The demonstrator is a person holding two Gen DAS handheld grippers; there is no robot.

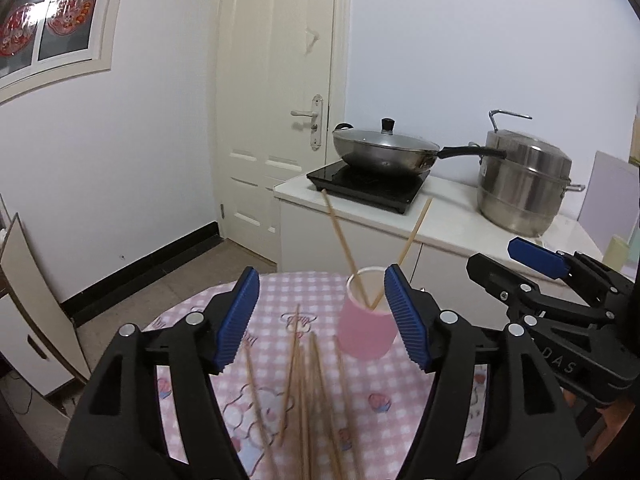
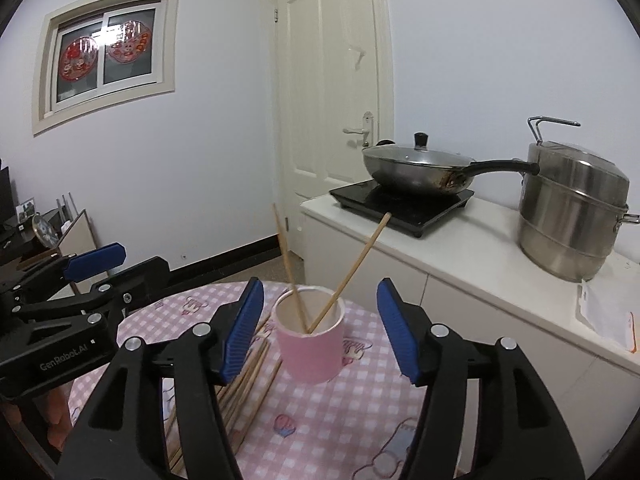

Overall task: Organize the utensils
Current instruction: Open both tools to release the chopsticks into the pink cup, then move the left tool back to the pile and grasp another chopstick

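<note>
A pink cup (image 1: pixel 366 334) (image 2: pixel 310 346) stands on the round table with the pink checked cloth (image 1: pixel 272 292) (image 2: pixel 340 412). Two wooden chopsticks (image 1: pixel 340 236) (image 2: pixel 356 268) lean apart inside it. Several more chopsticks (image 1: pixel 304 396) (image 2: pixel 244 380) lie loose on the cloth, left of the cup. My left gripper (image 1: pixel 324 316) hangs open over the loose chopsticks with nothing between its blue pads. My right gripper (image 2: pixel 320 324) is open too, its jaws either side of the cup in the picture but nearer the camera, not touching it. Each gripper shows at the edge of the other's view.
Behind the table runs a white counter (image 1: pixel 440 220) (image 2: pixel 480 272) with a black induction hob, a lidded wok (image 1: pixel 384 152) (image 2: pixel 420 168) and a steel steamer pot (image 1: pixel 524 184) (image 2: pixel 576 208). A white door (image 1: pixel 276 100) and a leaning board (image 1: pixel 28 300) stand to the left.
</note>
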